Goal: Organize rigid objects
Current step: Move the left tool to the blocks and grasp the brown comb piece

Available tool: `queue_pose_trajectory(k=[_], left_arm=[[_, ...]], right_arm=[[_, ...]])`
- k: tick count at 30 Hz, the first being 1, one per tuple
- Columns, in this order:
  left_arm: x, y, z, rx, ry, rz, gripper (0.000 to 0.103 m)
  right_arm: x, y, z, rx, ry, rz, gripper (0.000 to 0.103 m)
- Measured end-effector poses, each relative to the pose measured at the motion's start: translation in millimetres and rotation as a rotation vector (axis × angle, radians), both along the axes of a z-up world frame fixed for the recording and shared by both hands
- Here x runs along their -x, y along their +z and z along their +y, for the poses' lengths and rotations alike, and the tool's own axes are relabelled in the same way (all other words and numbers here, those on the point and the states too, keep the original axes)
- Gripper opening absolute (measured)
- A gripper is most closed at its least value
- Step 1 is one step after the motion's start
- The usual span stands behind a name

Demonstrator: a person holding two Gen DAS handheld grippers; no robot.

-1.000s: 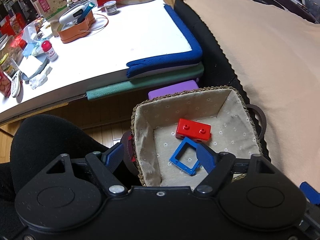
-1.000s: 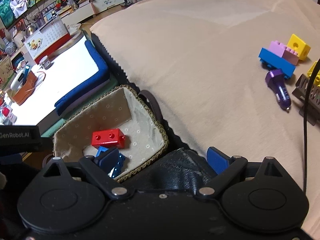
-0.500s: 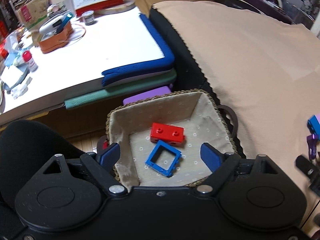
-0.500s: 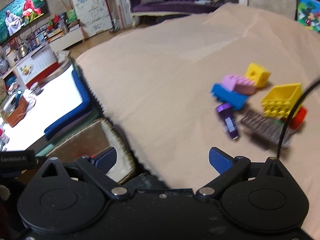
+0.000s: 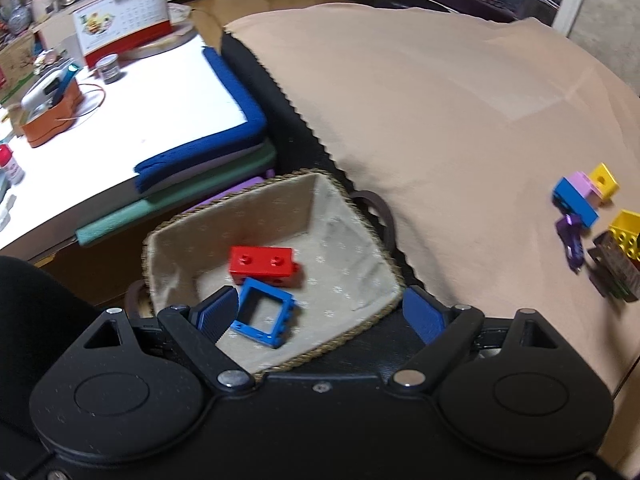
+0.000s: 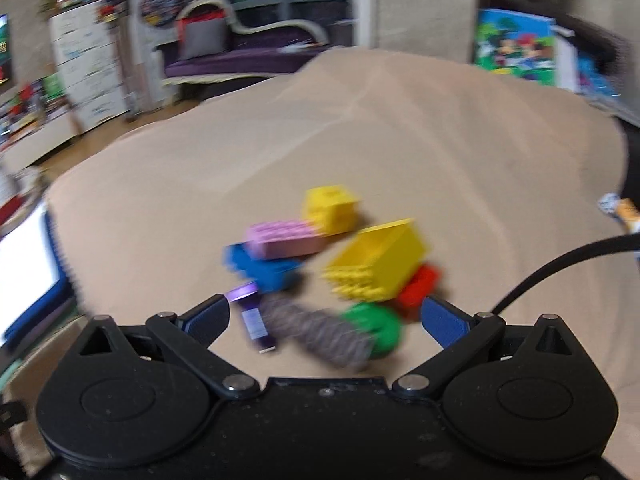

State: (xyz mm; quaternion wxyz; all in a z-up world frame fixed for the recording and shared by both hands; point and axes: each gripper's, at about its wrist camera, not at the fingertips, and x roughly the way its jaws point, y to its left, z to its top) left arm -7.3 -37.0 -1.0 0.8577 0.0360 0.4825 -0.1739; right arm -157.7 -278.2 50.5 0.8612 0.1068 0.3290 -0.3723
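Two pieces are in so far: the red brick (image 5: 264, 262) and the blue frame piece (image 5: 264, 316) both lie on the lining of the woven basket (image 5: 348, 208), the frame just in front of the brick. Your left gripper (image 5: 322, 312) hangs over the basket's near side with its jaws spread wide, nothing between the pads; the frame sits loose beside the left finger, not gripped.

Most of the job is left. On the beige bed cover (image 6: 400, 140) there's a tight cluster: yellow cube (image 6: 330, 208), pink brick (image 6: 284, 238) on top of a blue brick (image 6: 260, 270), a yellow bucket-shaped piece (image 6: 380, 264), a red piece (image 6: 418, 290) behind it, a green round piece (image 6: 374, 328), a purple plug-like item (image 6: 252, 318) and a grey ribbed piece (image 6: 320, 334). The view is blurred, so exact shapes are unclear.

Your right gripper (image 6: 324, 316) points at that cluster, jaws opening and holding nothing; the purple and grey items show nearest between the fingers. Looks like roughly a fifth done, with about eight items to carry over. The basket is well apart from the cluster, to its left.
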Motion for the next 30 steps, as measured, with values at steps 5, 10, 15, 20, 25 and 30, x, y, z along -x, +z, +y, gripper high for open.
queue_pose_trajectory(k=[5, 10, 15, 20, 25, 30], left_arm=[[11, -3, -17, -0.014, -0.03, -0.003, 0.086], [19, -6, -39, -0.032, -0.093, 0.009, 0.086], [33, -3, -63, -0.024, -0.178, -0.015, 0.086], [42, -3, -92, -0.033, -0.243, -0.025, 0.086], [47, -6, -118, -0.017, -0.289, 0.01, 0.086], [62, -4, -136, -0.031, -0.34, -0.029, 0.086]], right_arm=[[22, -5, -38, -0.032, -0.061, -0.018, 0.103], [36, -12, -64, -0.094, -0.094, -0.026, 0.103], [51, -19, -94, -0.18, -0.132, -0.049, 0.102], [64, -26, -112, -0.196, -0.157, -0.051, 0.102], [66, -28, -117, -0.218, -0.134, -0.068, 0.097], [64, -20, -104, -0.222, -0.054, -0.109, 0.095]])
